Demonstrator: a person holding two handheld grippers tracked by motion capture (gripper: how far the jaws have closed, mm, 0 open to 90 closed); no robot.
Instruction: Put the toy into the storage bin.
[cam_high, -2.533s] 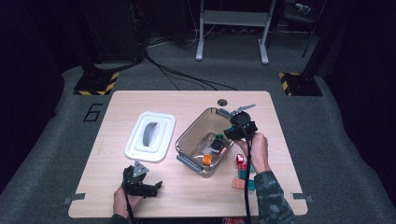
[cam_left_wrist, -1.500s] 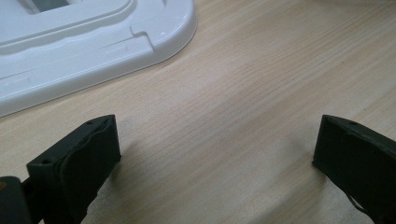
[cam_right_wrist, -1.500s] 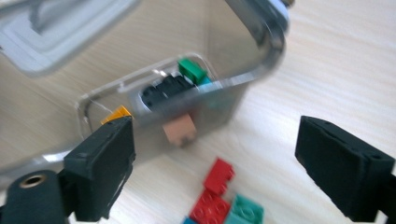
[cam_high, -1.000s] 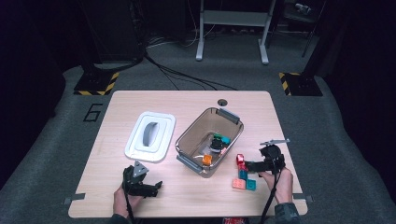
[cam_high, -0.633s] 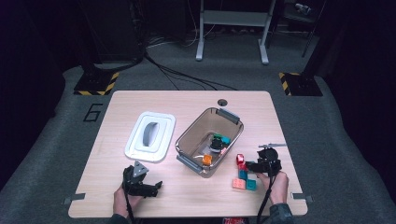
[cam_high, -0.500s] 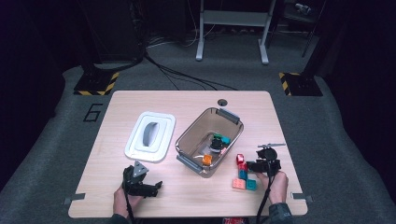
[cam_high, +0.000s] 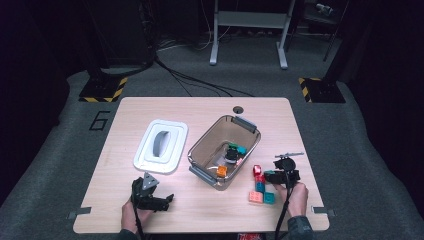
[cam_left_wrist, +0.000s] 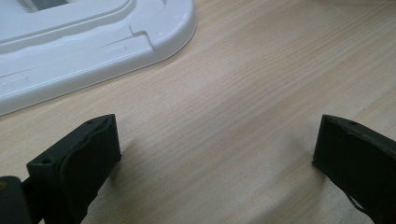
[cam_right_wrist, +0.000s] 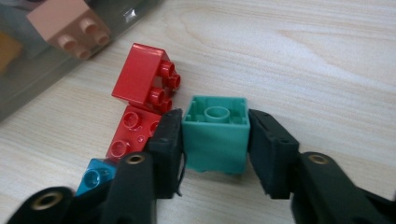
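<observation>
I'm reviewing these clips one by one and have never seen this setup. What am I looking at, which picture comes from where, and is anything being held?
A person sits at a wooden table and holds a hand-operated two-jaw gripper in each hand; there is no robot arm. The high view looks down from above. The other two pictures come from cameras riding on each gripper, looking along its black jaws.

On the table lie a white lid, a clear bin with a few toy bricks inside, and a cluster of loose bricks beside it.

The left gripper rests open over bare wood near the lid. The right gripper is closed on a green brick, beside two red bricks and a blue brick.
</observation>
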